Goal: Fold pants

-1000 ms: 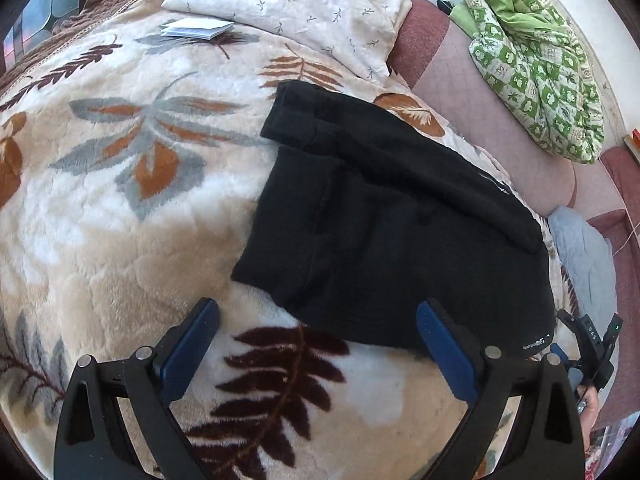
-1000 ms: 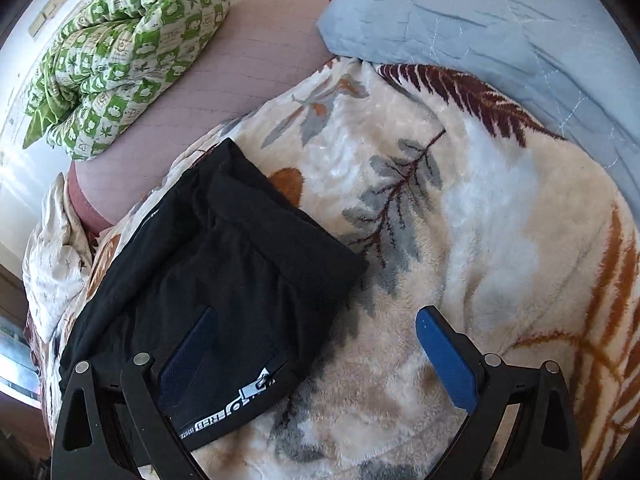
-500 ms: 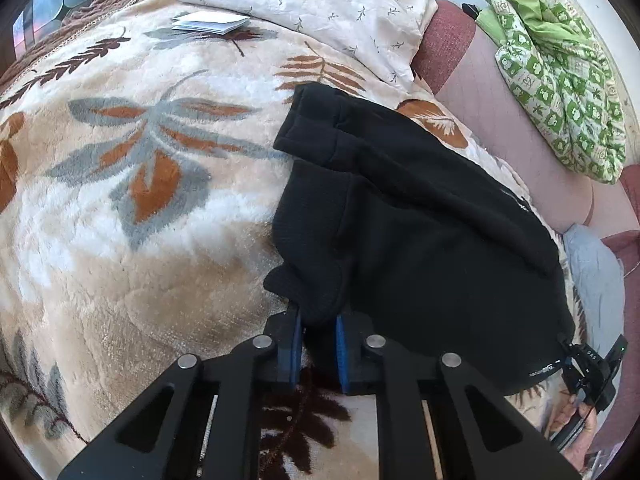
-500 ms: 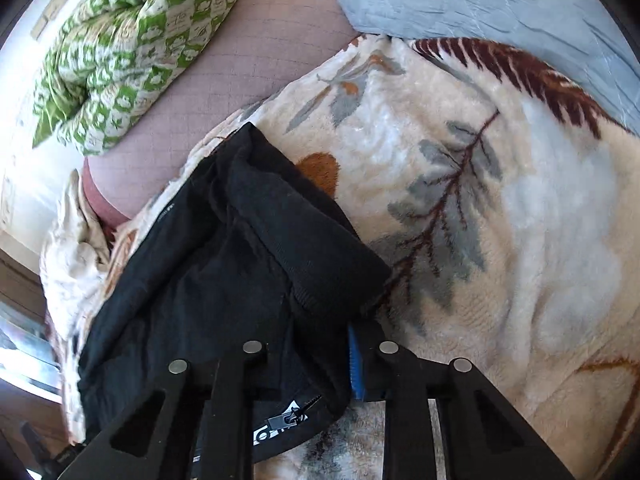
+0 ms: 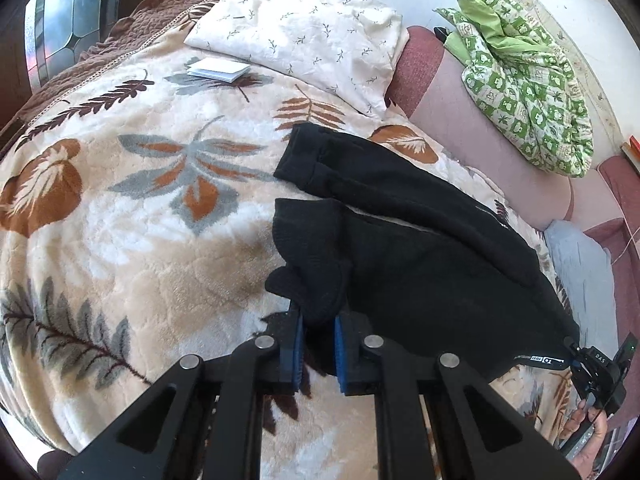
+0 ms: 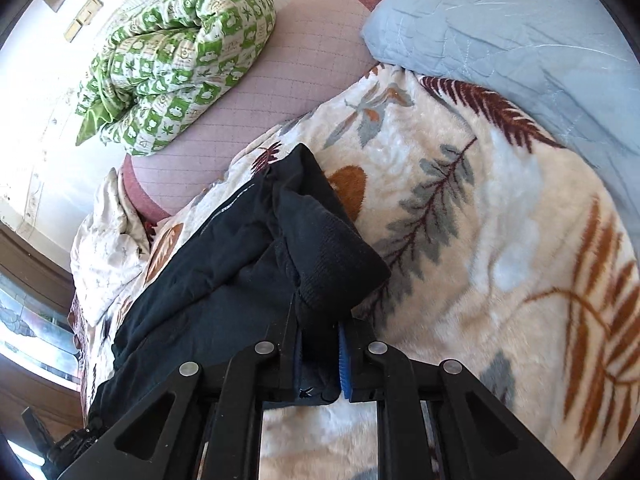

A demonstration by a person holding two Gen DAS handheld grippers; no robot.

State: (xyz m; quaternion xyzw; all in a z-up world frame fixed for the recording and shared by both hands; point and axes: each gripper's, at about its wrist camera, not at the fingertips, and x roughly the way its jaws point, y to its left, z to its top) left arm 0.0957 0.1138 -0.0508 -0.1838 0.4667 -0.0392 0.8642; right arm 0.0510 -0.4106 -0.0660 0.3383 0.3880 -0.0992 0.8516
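Gripping the near edge of the black pants on the leaf-patterned blanket, the left tool and right tool, its jaws just closing on cloth, seem to begin a fold, which next calls for carrying this edge toward the far one.

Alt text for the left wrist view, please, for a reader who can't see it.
The left tongs are shut on a bunched near corner of black pants, which lie on a cream leaf-patterned blanket. Behind them are a white floral pillow and a small white booklet, with a green checked quilt at upper right.
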